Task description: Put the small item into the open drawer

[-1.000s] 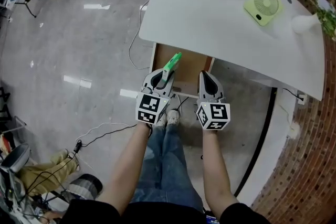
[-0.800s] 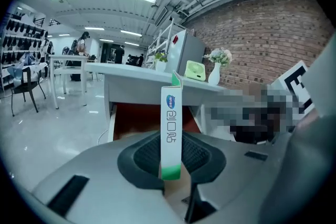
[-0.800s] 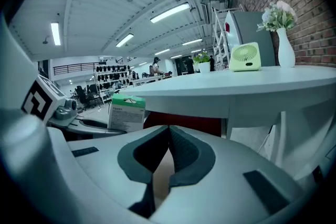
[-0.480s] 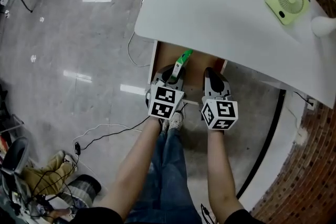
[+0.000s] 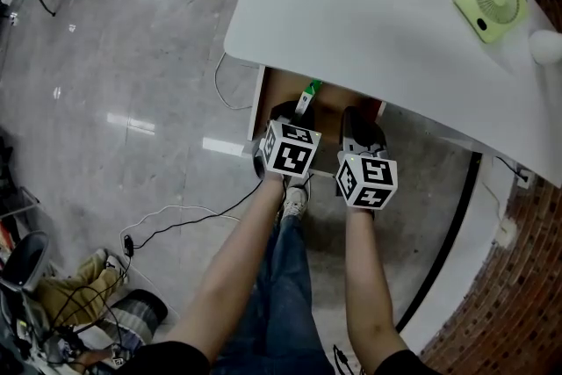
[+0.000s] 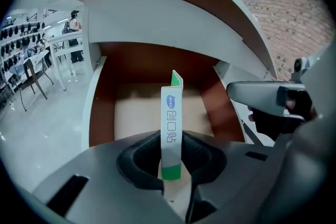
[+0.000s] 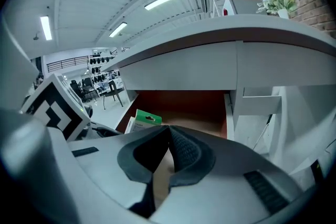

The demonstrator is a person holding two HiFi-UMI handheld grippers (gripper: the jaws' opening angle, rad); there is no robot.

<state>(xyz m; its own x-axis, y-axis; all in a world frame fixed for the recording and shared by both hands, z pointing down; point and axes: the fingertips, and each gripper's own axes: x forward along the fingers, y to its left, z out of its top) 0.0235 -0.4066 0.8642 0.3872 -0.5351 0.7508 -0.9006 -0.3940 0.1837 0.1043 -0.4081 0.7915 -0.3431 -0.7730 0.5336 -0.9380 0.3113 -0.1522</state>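
The small item is a slim white box with green ends [image 6: 171,122]. It stands upright in my left gripper [image 6: 171,150], which is shut on its lower part. In the head view the box [image 5: 307,93] pokes out over the open drawer [image 5: 327,111] just below the white table's edge [image 5: 263,59]. The drawer has red-brown walls [image 6: 96,107] and a tan floor [image 6: 137,114]; I see nothing lying in it. My right gripper [image 5: 356,118] hangs beside the left one at the drawer's front, jaws shut on nothing, tips meeting [image 7: 168,131]. From there the box [image 7: 142,120] shows at left.
A green desk fan [image 5: 489,3] lies on the white table top at the far right. A cable [image 5: 189,215] runs over the grey floor left of the person's legs [image 5: 290,277]. A brick wall [image 5: 518,277] stands at the right.
Both grippers have sunk and moved forward to the drawer's front. The box has gone from in front of the drawer to over it, partly under the table edge.
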